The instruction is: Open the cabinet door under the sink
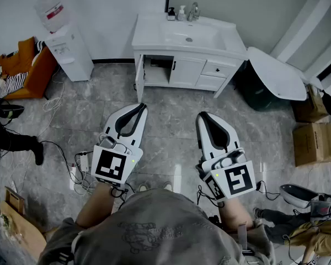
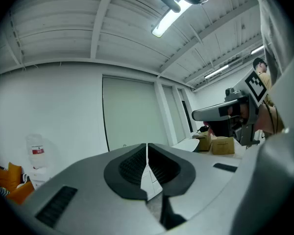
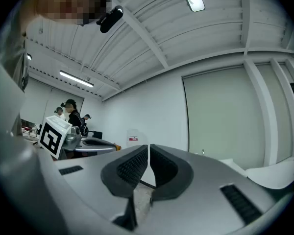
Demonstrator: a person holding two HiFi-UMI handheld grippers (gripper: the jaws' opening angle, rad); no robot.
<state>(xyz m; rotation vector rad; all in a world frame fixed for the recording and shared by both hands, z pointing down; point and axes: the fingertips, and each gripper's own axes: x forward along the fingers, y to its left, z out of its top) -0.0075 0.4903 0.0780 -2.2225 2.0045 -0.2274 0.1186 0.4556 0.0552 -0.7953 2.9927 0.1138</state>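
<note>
Two grippers, two jaws each. In the left gripper view the left gripper (image 2: 147, 148) has its jaws closed, the tips meeting on a thin line. Its black ribbed pads (image 2: 132, 166) curve away from each other below the tips, and the hollow between them holds nothing. The right gripper (image 3: 148, 148) reads the same in its own view: tips together, the hollow between the pads (image 3: 131, 168) empty.

From the head view the left gripper (image 1: 142, 105) and right gripper (image 1: 201, 115) are held side by side over the grey tiled floor (image 1: 171, 106). Both point toward the vanity cabinet (image 1: 154, 70), are well apart from it and touch nothing.

The cabinet has two doors. The left cabinet door (image 1: 138, 80) stands swung out, showing the dark inside. The second door (image 1: 187, 72) beside it is closed. Two drawers (image 1: 219, 69) are stacked to the right of the doors.

One white sink (image 1: 188, 36) sits on top. At its back edge are two bottles (image 1: 181, 12) and one faucet (image 1: 194, 10).

One water dispenser (image 1: 71, 54) stands left of the cabinet against the wall. Two cardboard boxes (image 1: 315, 143) sit at the far right.
</note>
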